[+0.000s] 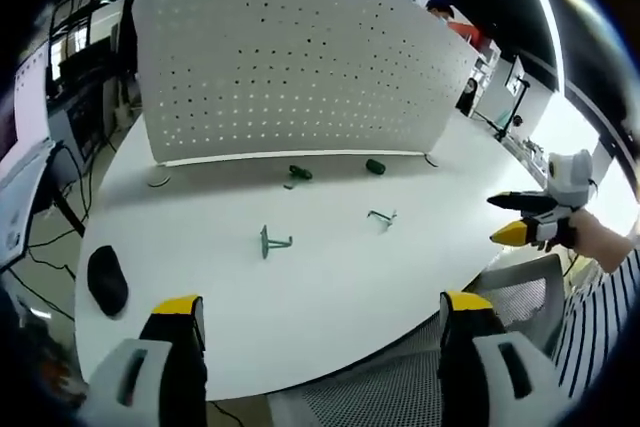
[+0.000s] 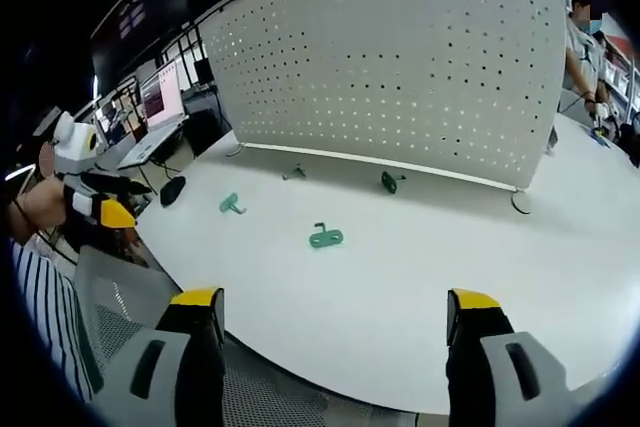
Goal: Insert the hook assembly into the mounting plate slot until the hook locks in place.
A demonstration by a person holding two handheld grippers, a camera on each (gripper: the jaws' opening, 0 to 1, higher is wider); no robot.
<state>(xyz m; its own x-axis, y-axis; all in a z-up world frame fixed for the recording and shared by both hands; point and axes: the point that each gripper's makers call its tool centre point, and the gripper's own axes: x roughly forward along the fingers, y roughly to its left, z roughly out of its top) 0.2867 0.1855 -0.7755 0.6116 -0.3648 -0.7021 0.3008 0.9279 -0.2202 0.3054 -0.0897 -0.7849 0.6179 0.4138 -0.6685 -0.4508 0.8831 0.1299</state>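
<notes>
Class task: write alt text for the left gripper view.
Open left gripper hovers over a white table holding small green hooks, before an upright white pegboard. A black mouse lies left; the right gripper enters from the right.

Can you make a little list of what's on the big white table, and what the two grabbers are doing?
table: white table, rounded edge
board: white pegboard standing upright at the far side of the table
hooks: four small green hooks, two lying apart mid-table, two near the board's foot
black thing: a computer mouse near the table edge
left gripper: open, empty, held back from the hooks
right gripper: open, empty, also held back
</notes>
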